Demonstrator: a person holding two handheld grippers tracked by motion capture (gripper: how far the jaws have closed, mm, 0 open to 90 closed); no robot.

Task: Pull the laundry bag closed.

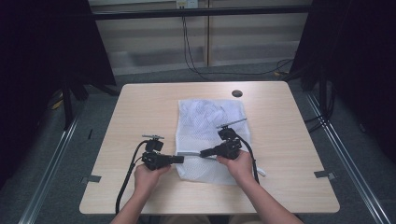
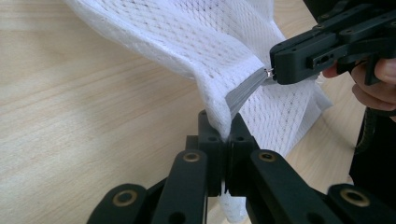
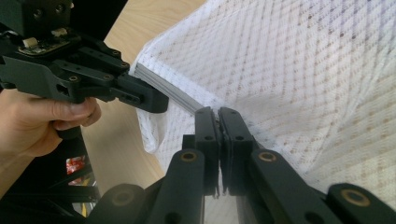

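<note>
A white mesh bag (image 1: 208, 126) lies flat on the pale wooden table (image 1: 140, 107), with a grey zipper (image 2: 246, 87) along its near left edge. My left gripper (image 1: 180, 159) is shut, pinching the bag's mesh edge at the zipper's end; its jaws (image 2: 227, 135) lift the fabric off the table. My right gripper (image 1: 202, 152) points left toward it and is shut on the small metal zipper pull (image 2: 268, 72). In the right gripper view the jaws (image 3: 218, 116) meet on the zipper (image 3: 170, 92), and the left gripper (image 3: 148, 99) holds the bag's corner just beyond.
A dark round hole (image 1: 236, 93) sits in the table near its far edge. Bare tabletop lies left and right of the bag. Cables (image 1: 191, 51) trail over the floor behind the table, and dark curtains hang at both sides.
</note>
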